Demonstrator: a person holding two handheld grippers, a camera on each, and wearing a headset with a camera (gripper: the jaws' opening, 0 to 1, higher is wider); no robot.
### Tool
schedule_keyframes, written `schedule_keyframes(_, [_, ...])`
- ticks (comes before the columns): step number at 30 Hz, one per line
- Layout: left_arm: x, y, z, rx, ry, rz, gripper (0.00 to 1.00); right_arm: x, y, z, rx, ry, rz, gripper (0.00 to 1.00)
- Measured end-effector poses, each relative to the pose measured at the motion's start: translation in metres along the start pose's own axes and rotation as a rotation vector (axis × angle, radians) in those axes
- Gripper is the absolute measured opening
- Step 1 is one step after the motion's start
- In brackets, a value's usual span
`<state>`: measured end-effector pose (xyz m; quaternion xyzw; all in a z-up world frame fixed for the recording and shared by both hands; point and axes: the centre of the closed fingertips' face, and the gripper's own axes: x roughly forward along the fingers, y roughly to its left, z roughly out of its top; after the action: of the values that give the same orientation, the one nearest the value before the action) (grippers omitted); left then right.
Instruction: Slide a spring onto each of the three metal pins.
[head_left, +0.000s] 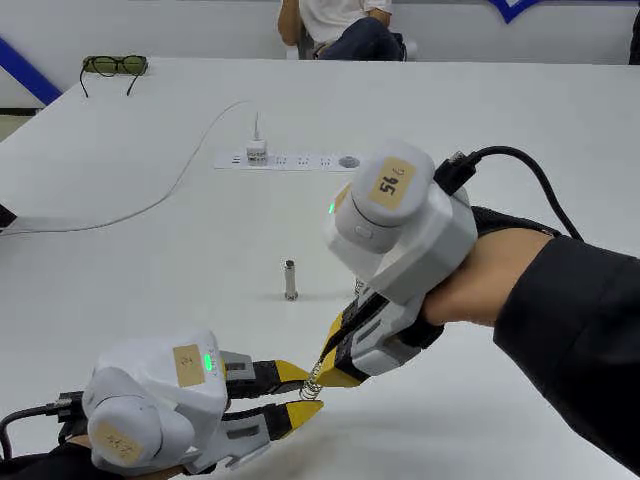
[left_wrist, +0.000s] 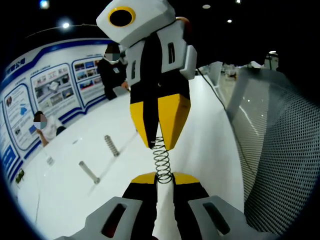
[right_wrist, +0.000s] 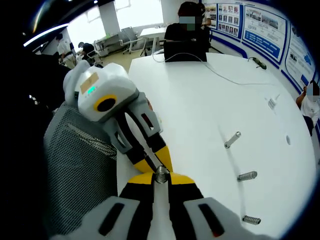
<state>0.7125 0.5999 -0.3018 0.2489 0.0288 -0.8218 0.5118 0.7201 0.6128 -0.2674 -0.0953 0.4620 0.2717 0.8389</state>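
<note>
Status: 2 of 3 pins are fitted. In the right gripper view, the middle pin (right_wrist: 247, 175) and lower pin (right_wrist: 251, 219) carry springs. The bare pin (right_wrist: 232, 139) stands at 2 o'clock from the jaws. The left gripper (head_left: 300, 392) and right gripper (head_left: 322, 372) both clamp the third spring (left_wrist: 162, 160) between their tips. 1 fitting remains.

head: above, down at table (head_left: 150, 250) | gripper views: close, facing each other | shared: spring (left_wrist: 162, 160), likely same pins (right_wrist: 232, 140)
</note>
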Motion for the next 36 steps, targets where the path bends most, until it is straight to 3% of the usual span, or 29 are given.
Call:
schedule_keyframes(8, [-0.001,0.001,0.002,-0.046,-0.024,0.003,0.1,0.001,0.0,0.002,-0.066,-0.009,-0.012,0.13])
schedule_keyframes(18, [-0.003,0.0,0.007,-0.054,-0.044,0.007,0.1,0.009,0.004,0.002,-0.114,0.005,-0.001,0.16])
schedule_keyframes(36, [-0.005,0.003,0.017,-0.084,-0.103,0.022,0.11,0.009,0.002,0.005,-0.12,0.018,-0.005,0.13])
